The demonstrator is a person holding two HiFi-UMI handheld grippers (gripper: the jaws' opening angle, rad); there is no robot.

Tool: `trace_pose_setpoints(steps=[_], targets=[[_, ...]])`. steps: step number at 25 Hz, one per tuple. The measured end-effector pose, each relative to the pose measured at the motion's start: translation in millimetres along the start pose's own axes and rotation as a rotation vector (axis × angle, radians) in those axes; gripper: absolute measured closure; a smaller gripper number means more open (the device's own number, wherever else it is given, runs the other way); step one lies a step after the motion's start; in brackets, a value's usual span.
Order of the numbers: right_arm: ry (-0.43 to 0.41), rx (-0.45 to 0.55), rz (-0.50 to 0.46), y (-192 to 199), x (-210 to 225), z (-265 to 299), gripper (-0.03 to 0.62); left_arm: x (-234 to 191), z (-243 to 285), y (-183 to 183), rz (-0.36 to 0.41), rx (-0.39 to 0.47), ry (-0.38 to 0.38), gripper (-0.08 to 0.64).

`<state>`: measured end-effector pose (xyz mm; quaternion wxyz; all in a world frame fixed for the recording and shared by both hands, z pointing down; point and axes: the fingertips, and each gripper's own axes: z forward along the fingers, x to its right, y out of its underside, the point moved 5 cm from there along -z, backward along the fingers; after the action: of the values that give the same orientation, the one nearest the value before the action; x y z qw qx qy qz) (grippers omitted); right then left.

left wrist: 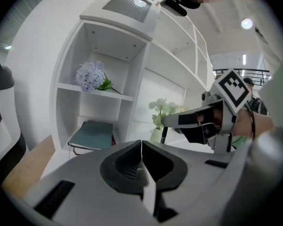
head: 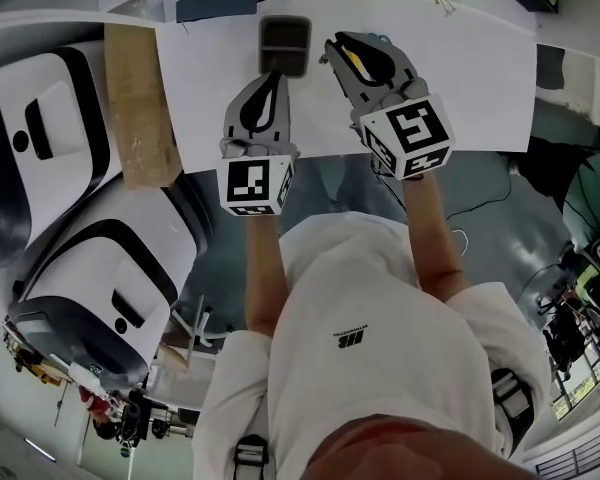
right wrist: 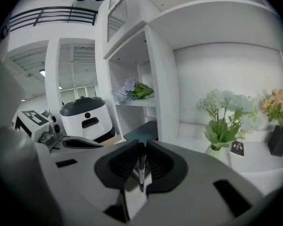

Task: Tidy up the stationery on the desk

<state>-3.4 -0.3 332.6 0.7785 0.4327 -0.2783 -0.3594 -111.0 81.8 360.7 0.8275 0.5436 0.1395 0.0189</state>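
A thin dark pen (right wrist: pixel 140 169) stands upright between the jaws of my right gripper (right wrist: pixel 141 147), which is shut on it. In the left gripper view that right gripper (left wrist: pixel 169 121) reaches in from the right, the pen (left wrist: pixel 163 134) hanging down from its tip. My left gripper (left wrist: pixel 141 147) is shut, jaws pressed together with nothing between them. In the head view both grippers are held over the near edge of the white desk (head: pixel 470 78), left gripper (head: pixel 270 78) beside right gripper (head: pixel 345 53). A dark square pen holder (head: pixel 285 43) sits on the desk just beyond them.
A wooden board (head: pixel 140 108) lies along the desk's left side, next to white machines (head: pixel 40 138). White shelving behind holds a teal notebook (left wrist: pixel 92 134) and purple flowers (left wrist: pixel 89 75). A vase of pale flowers (right wrist: pixel 224 121) and a small dark pot (right wrist: pixel 279 140) stand at the back right.
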Motion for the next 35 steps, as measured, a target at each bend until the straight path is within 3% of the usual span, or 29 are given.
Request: trace_pose_setpoints(steps=[7,16,23,27,35], targets=[[-0.039,0.004,-0.011,-7.6,-30.3,24.5,0.554,-24.8,-18.0,2.8,-0.010,0.001,-0.023,0.560],[-0.069,-0.087,0.020,19.5,-53.8,71.3,0.554,-42.5,-21.4,12.0,-0.010,-0.020,0.010,0.560],[-0.063,-0.130,0.040,36.0,-56.6,96.1,0.546,-48.9,-17.8,13.6,-0.017,-0.027,0.025,0.560],[-0.076,-0.149,0.034,40.6,-58.0,101.8,0.499,-52.0,-15.6,13.4,-0.022,-0.027,0.030,0.560],[-0.040,-0.155,0.047,44.5,-51.6,91.5,0.500,-53.8,-9.2,10.6,-0.019,-0.024,0.051,0.560]])
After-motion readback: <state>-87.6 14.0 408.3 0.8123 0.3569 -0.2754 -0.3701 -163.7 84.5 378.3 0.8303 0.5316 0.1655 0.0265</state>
